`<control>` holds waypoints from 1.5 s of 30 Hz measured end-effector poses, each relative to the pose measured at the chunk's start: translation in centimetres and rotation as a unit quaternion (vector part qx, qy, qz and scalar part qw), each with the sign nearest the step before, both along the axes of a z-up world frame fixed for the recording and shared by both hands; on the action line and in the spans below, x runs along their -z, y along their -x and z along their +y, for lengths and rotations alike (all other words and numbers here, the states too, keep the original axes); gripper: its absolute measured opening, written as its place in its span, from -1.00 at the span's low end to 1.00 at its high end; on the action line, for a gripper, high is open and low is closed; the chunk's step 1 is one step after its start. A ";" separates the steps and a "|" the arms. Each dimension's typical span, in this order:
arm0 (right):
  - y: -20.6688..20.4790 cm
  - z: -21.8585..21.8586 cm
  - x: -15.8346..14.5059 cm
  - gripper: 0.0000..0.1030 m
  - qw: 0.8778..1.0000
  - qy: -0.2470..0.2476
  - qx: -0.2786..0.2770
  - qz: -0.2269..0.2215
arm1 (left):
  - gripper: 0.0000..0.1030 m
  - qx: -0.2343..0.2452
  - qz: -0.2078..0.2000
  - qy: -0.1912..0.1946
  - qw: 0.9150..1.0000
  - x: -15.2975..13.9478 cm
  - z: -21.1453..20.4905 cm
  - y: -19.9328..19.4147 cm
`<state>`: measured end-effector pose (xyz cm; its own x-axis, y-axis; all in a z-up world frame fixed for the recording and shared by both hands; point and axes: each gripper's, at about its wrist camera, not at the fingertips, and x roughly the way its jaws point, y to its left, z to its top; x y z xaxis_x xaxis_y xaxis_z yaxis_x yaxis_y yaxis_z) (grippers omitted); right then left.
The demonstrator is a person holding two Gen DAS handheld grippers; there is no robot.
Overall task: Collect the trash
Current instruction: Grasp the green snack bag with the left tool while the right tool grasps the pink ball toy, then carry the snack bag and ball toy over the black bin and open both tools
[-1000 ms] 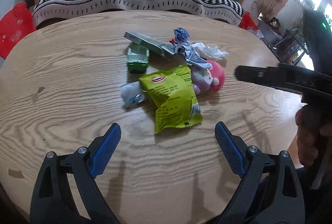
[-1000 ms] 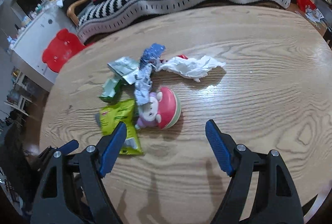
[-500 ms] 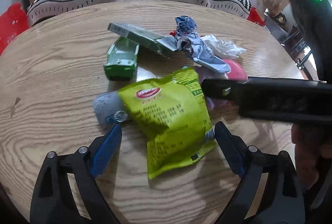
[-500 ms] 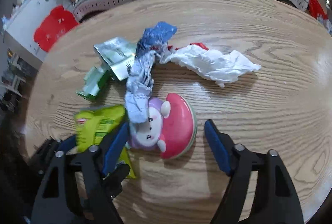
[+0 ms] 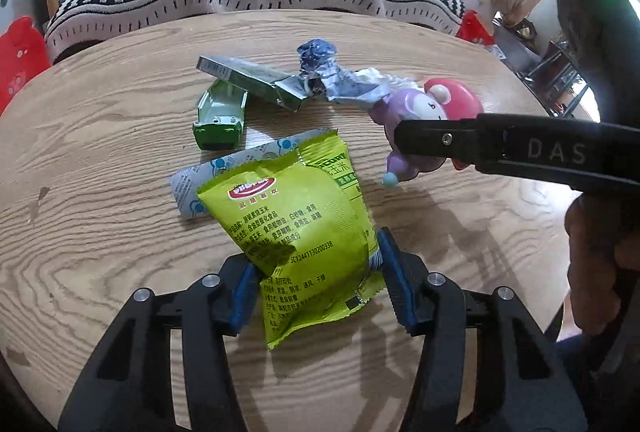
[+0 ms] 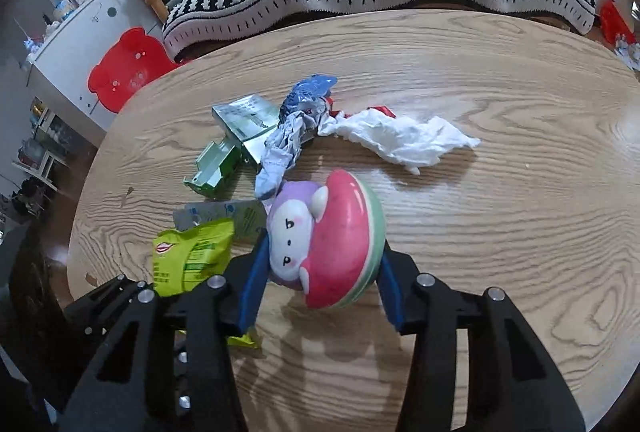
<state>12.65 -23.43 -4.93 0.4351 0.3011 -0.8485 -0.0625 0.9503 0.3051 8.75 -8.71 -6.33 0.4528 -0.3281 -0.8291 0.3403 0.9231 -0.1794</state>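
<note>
Where the left wrist camera looks down, the left tongs are closed in on the lower end of a green snack bag, blue pads touching both its edges. The bag lies over a silver wrapper on the wooden desk. Beyond sit a green box, a flat carton and crumpled blue foil — all close together.

From the right wrist camera, the right tongs grip a pink and purple toy between both pads, partly closed around it. A white tissue lies just beyond, near the foil; the snack bag shows at the left — beside the toy.
</note>
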 end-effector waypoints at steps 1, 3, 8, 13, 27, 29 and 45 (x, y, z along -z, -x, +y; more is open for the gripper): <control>0.2 -0.2 0.0 -0.06 1.000 0.001 0.001 0.001 | 0.04 0.002 -0.001 0.000 1.000 -0.2 0.0 0.3; 0.7 -0.4 0.0 -0.06 1.000 0.004 0.001 0.003 | 0.04 0.003 0.001 -0.003 1.000 -0.3 -0.1 0.5; 1.9 -1.2 -0.8 -0.06 1.000 0.006 0.011 -0.003 | 0.04 0.000 -0.002 -0.006 1.000 -0.7 0.1 1.3; 4.6 -2.3 -2.8 -0.06 0.999 0.014 0.029 -0.029 | 0.03 0.006 -0.007 -0.004 1.000 -1.7 -0.2 2.0; 25.5 -21.1 -8.2 -0.05 0.968 0.042 0.236 -0.079 | 0.04 0.197 -0.025 0.055 0.979 -8.8 -16.5 10.6; 28.9 -23.9 -7.9 -0.04 0.956 0.032 0.280 -0.081 | 0.04 0.234 -0.016 0.057 0.970 -8.7 -20.3 12.6; 44.3 -34.1 2.1 -0.03 0.899 0.041 0.437 0.014 | 0.04 0.445 0.084 0.008 0.892 2.5 -38.2 25.9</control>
